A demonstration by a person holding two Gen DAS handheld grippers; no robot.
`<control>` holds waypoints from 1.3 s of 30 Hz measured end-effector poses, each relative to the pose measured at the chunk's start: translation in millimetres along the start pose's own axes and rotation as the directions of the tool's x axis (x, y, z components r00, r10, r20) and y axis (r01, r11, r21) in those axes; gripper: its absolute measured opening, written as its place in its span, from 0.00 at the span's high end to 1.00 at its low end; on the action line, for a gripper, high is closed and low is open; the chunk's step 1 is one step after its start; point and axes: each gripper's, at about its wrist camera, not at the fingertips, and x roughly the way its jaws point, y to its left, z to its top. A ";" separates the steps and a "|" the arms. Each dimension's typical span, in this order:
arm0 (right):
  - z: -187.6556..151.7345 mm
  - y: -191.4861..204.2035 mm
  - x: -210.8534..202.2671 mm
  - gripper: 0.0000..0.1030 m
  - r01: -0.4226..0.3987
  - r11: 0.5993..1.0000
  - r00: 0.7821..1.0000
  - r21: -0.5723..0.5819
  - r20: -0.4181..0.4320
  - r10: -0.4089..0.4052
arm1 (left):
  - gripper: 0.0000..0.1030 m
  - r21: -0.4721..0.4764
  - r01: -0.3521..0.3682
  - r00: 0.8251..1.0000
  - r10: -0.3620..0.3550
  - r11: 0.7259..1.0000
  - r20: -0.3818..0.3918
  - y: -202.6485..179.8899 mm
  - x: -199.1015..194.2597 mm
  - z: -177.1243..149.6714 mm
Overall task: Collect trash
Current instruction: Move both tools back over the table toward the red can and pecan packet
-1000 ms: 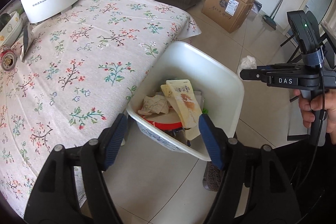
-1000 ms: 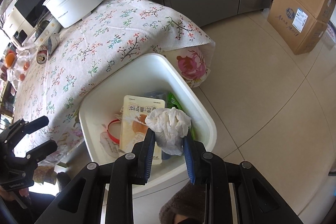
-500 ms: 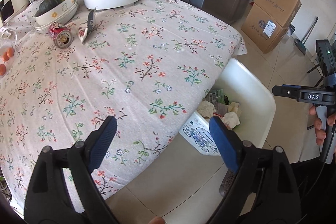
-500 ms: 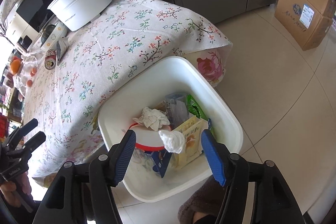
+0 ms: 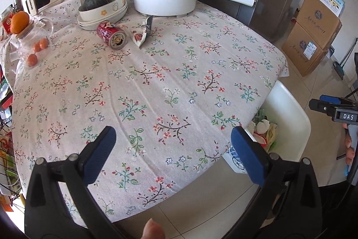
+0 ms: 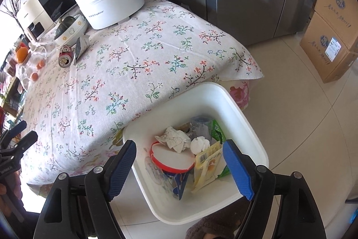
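So my right tool has just been opening, empty now, the tissue wad sits in the bin, and my left tool, spread wide with nothing in it, faces the table where a can and wrapper remain.

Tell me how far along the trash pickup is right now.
Done: tissue wads, cartons and wrappers lie in the white bin. In hand: nothing; the right gripper over the bin and the left gripper over the table have just been opening and stand empty. Left: the tipped red can and the torn wrapper beside it.
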 end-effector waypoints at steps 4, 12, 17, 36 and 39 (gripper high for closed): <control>8.7 14.5 -4.7 0.15 0.010 0.999 1.000 -0.031 0.029 -0.009 | 0.01 -0.037 -0.017 1.000 0.017 0.999 0.010 12.9 -3.6 2.3; 28.0 45.6 -12.3 0.13 -0.007 0.998 0.997 -0.057 0.073 0.011 | 0.01 -0.080 -0.065 0.997 0.067 0.995 0.023 34.6 -8.6 10.5; 40.0 67.0 -12.9 0.13 -0.006 0.996 0.996 -0.090 0.090 0.014 | 0.01 -0.078 -0.114 0.993 0.116 0.990 0.021 48.2 -8.7 19.2; 102.1 166.5 14.5 0.01 -0.072 0.990 0.980 -0.122 0.175 0.093 | 0.01 -0.285 -0.195 0.975 0.216 0.939 0.045 115.4 4.6 52.4; 114.2 182.5 26.1 0.01 -0.102 0.988 0.976 -0.114 0.180 0.121 | 0.01 -0.315 -0.217 0.968 0.244 0.924 0.049 125.3 11.7 58.5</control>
